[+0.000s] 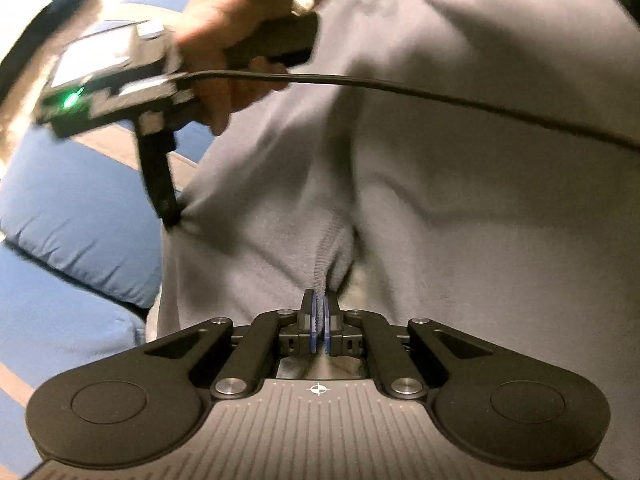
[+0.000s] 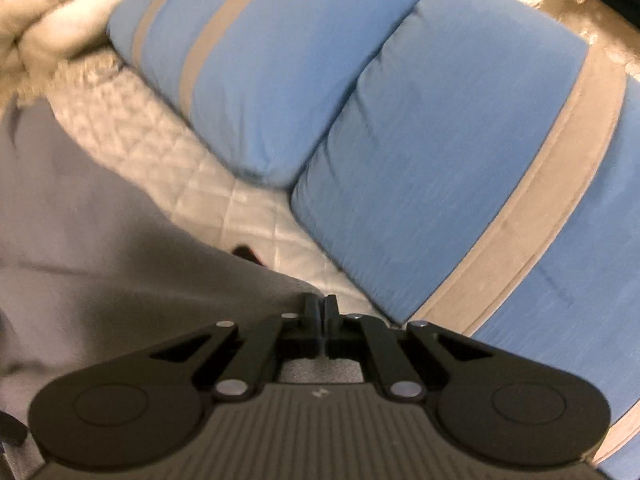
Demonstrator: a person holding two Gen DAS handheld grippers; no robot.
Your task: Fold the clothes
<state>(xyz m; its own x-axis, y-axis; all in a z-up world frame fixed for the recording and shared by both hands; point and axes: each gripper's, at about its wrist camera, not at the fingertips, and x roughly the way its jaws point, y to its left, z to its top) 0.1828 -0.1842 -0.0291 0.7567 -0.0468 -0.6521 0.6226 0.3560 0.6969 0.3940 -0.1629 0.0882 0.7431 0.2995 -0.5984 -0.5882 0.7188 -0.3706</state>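
Note:
A grey fleece garment (image 1: 440,200) hangs and fills most of the left wrist view. My left gripper (image 1: 320,314) is shut on a stitched edge of it, and the cloth rises in a fold from between the blue pads. At the upper left a hand holds my right gripper (image 1: 171,218), whose tips pinch the garment's left edge, where the cloth puckers. In the right wrist view the right gripper (image 2: 322,312) has its jaws together at the border of the grey garment (image 2: 92,248), which spreads across the left side.
Two blue cushions with grey stripes (image 2: 420,160) lie on a quilted white bed cover (image 2: 208,200). A fluffy cream blanket (image 2: 60,20) sits at the far left. A black cable (image 1: 440,96) crosses in front of the garment. A small dark red object (image 2: 245,251) peeks out beside the cloth.

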